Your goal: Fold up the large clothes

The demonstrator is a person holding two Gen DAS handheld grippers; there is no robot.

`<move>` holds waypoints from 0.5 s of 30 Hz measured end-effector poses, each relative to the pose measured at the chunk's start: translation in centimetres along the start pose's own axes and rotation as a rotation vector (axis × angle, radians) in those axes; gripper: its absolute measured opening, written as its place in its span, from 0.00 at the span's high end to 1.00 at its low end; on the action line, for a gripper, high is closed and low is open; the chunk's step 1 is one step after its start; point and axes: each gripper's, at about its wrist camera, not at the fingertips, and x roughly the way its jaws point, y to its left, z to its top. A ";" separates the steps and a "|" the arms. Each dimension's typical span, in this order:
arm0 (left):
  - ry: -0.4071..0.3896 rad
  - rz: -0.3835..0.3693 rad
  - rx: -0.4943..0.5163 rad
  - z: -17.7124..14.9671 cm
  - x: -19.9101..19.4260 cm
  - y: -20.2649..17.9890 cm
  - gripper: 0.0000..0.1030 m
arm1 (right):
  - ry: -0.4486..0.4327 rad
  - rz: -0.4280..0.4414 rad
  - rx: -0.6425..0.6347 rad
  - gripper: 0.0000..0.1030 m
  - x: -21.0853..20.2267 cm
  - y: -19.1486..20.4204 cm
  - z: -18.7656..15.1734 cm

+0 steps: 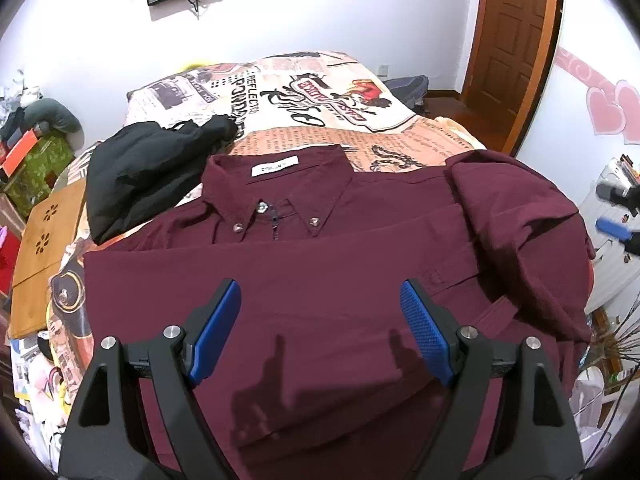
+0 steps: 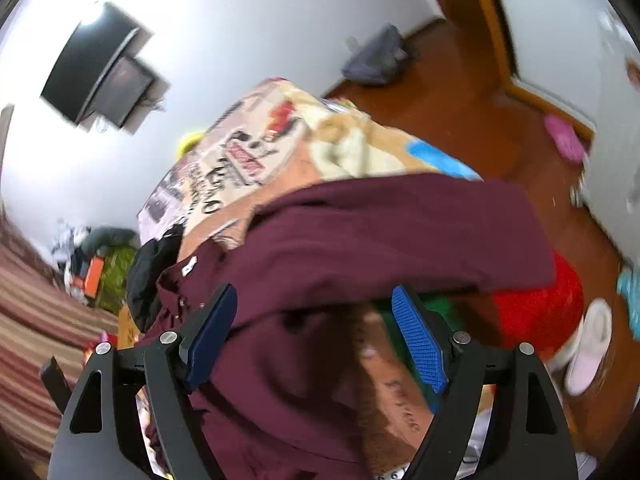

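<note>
A maroon button-down shirt (image 1: 320, 272) lies front up on the bed, collar away from me, its left side folded over the chest. Its right sleeve (image 1: 520, 216) is bunched at the bed's right edge. My left gripper (image 1: 320, 300) is open and empty, hovering above the folded part. My right gripper (image 2: 312, 312) is open and empty above the shirt's right side (image 2: 360, 240), which hangs over the bed's edge. The right wrist view is blurred. The right gripper also shows at the far right of the left wrist view (image 1: 616, 220).
A black garment (image 1: 148, 176) lies on the bed left of the shirt. The bed cover (image 1: 320, 100) has a newspaper print. A wooden board (image 1: 44, 240) sits at the left. A red stool (image 2: 540, 304) and a slipper (image 2: 588, 348) are on the floor to the right.
</note>
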 end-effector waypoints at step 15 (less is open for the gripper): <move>0.009 0.039 -0.010 0.2 1.0 -0.5 0.21 | -0.041 -0.040 0.191 0.48 3.7 -4.9 1.6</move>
